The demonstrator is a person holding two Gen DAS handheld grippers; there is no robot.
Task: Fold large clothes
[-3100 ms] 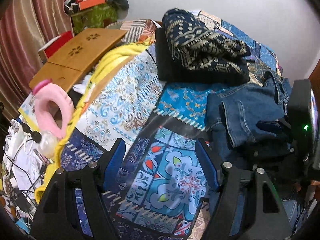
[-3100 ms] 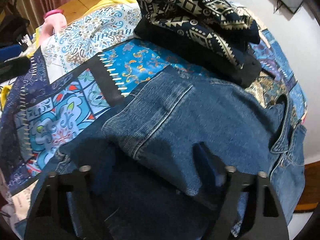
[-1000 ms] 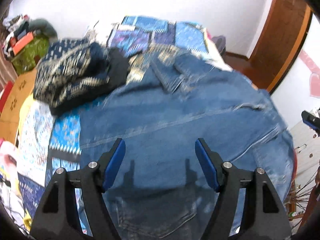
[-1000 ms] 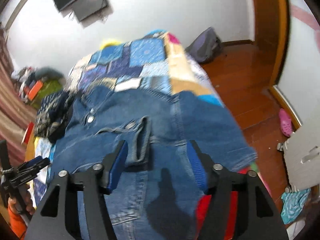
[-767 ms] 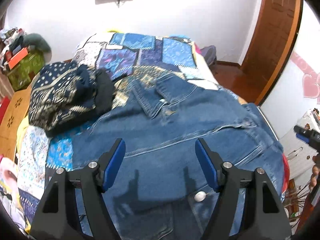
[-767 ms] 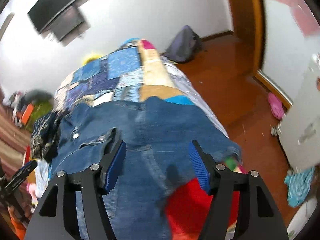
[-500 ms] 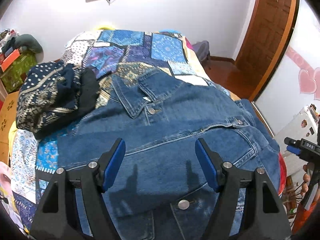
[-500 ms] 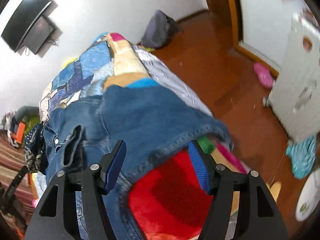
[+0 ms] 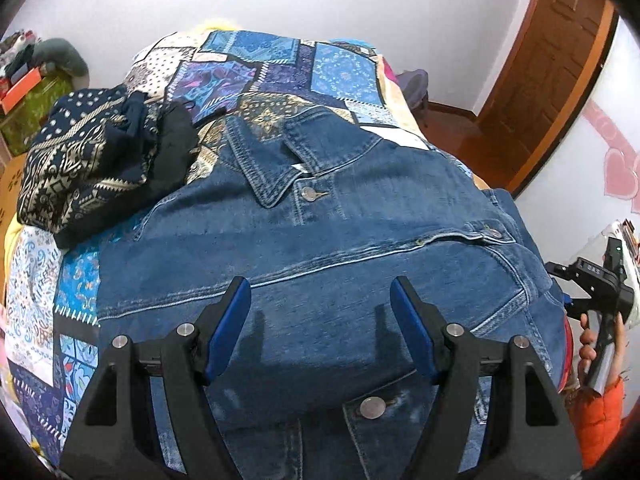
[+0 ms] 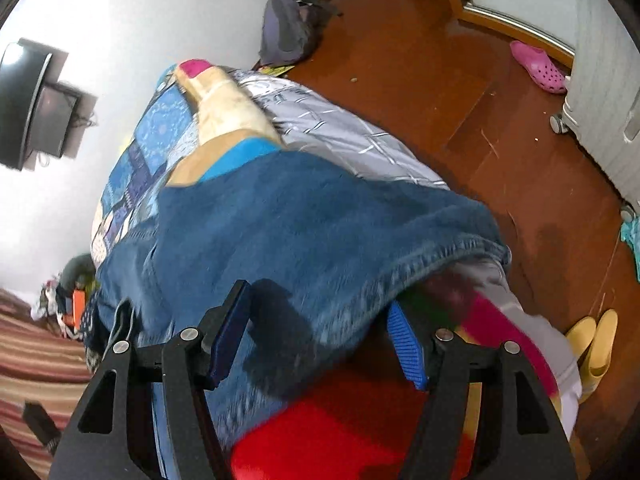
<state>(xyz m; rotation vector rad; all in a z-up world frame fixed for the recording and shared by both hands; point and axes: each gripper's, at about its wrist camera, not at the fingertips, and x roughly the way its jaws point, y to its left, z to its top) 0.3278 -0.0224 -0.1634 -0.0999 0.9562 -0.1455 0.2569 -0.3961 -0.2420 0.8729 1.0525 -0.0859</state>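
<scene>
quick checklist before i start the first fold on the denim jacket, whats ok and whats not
1. Denim jacket spread front up on the bed: ok.
2. Collar lying flat: not ok, one side is flipped up.
3. Left gripper open above the jacket, holding nothing: ok.
4. Right gripper open at the sleeve cuff: ok.
5. Sleeve fully on the bed: not ok, it hangs over the edge.
6. Folded patterned cloth clear of the jacket: cannot tell, they lie very close.

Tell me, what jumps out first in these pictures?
A big denim jacket spread front-up across the patchwork quilt, collar toward the far wall. Left of it lies a bundled navy patterned garment. Both the left gripper and right gripper hang open above the denim.
</scene>
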